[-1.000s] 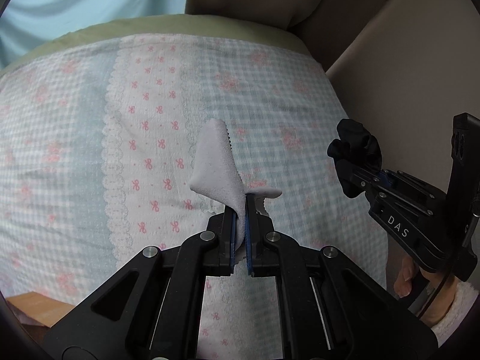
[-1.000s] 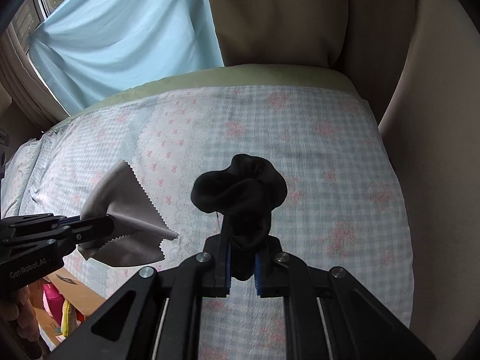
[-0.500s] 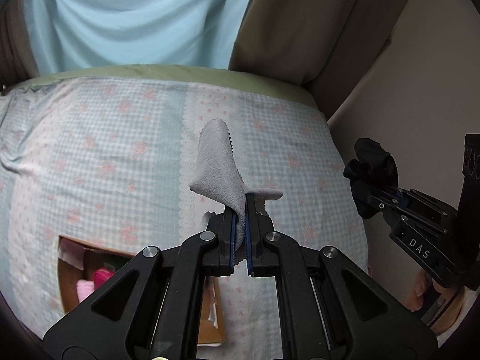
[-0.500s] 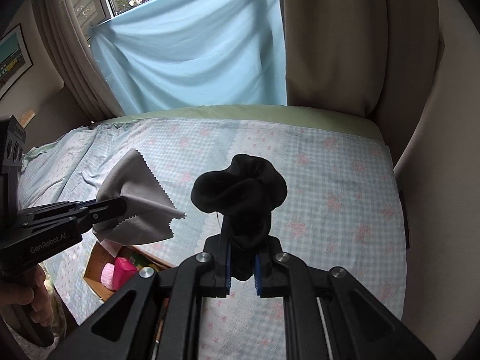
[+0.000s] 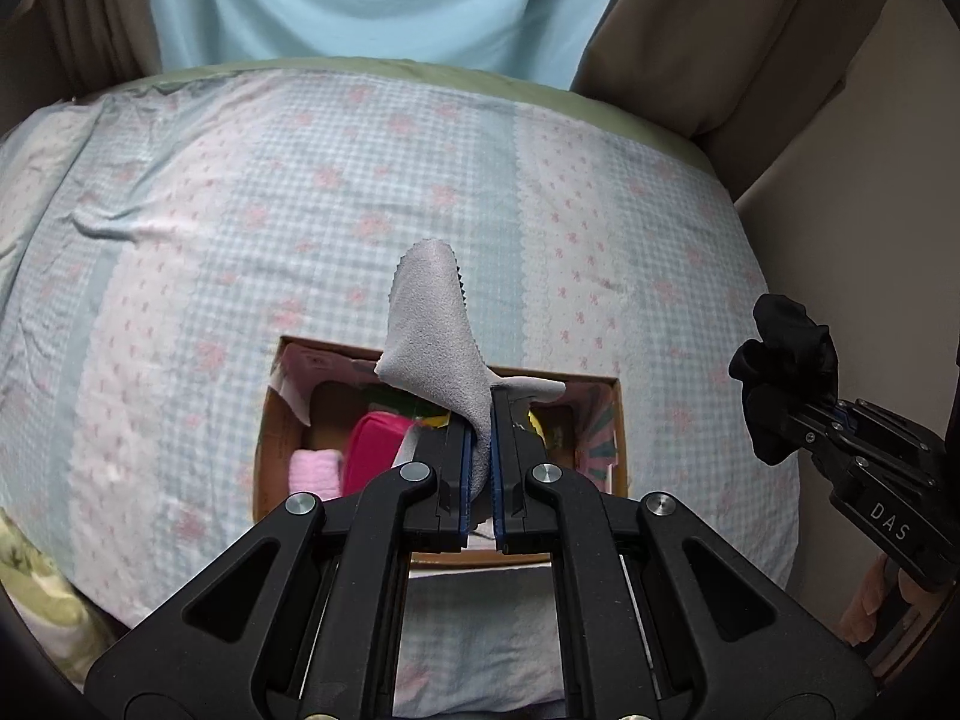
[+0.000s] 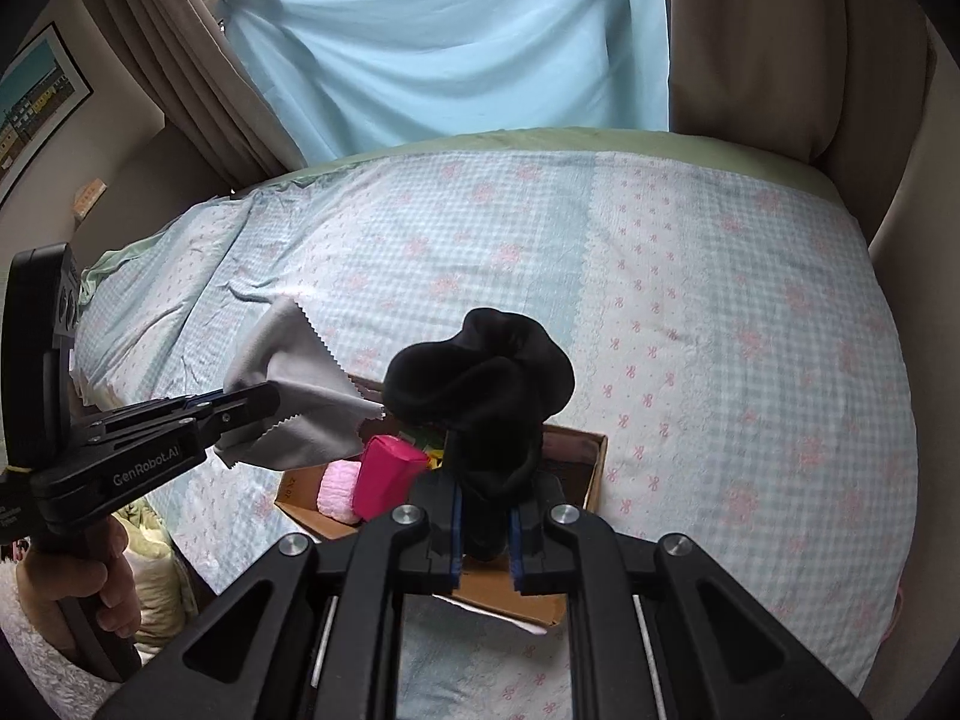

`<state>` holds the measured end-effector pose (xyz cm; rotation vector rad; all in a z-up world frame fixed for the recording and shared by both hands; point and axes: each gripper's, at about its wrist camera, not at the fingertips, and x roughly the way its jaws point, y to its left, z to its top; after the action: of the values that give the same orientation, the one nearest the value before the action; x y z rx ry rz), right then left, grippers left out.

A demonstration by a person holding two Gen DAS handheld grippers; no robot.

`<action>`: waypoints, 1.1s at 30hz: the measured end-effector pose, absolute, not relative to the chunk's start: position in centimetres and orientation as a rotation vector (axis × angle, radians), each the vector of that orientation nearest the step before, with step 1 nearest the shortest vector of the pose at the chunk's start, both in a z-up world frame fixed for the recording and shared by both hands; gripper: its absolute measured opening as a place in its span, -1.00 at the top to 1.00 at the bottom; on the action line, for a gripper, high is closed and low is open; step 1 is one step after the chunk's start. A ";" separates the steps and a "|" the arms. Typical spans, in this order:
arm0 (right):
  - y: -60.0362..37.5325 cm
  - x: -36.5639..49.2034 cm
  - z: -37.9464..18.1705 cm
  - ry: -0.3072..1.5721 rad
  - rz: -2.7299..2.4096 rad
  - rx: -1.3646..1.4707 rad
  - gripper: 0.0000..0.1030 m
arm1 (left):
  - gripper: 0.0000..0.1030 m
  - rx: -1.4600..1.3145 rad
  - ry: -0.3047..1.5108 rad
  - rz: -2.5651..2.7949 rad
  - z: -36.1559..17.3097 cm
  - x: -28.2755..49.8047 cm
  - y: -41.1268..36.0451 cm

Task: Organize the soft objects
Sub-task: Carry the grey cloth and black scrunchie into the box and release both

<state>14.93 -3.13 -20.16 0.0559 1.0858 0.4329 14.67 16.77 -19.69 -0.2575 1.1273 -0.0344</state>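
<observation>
Left gripper pinches the grey cloth, right gripper clamps the black sock; cardboard box lies directly below both, probably nearer the left

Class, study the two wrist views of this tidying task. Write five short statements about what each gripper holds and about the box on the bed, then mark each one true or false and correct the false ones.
1. The left gripper is shut on a grey cloth. True.
2. The right gripper is open and holds nothing. False: it is shut on a black fabric item.
3. The cardboard box sits on the checked bedspread. True.
4. The cardboard box holds nothing. False: a bright pink item and a pale pink item lie inside, among others.
5. The grey cloth lies flat on the bedspread. False: it is held up in the air, above the box.
</observation>
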 end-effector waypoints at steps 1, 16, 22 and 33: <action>-2.4 14.7 -21.0 1.102 0.421 0.059 0.80 | 0.92 -0.260 1.145 -0.040 -20.6 14.5 17.7; 0.8 14.1 -31.3 1.303 0.216 0.139 0.80 | 0.92 -0.207 1.341 -0.218 -31.1 17.4 20.6; 1.0 15.0 -32.9 1.321 0.185 0.121 0.51 | 0.47 -0.110 1.355 -0.252 -31.3 18.8 19.1; 0.8 13.0 -34.9 1.347 0.198 0.056 -1.00 | -1.00 -0.096 1.350 -0.265 -32.0 19.5 18.9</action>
<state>12.99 0.81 -34.91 0.0556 1.3466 0.1977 19.52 18.91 -32.04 -0.0956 1.3501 -0.2654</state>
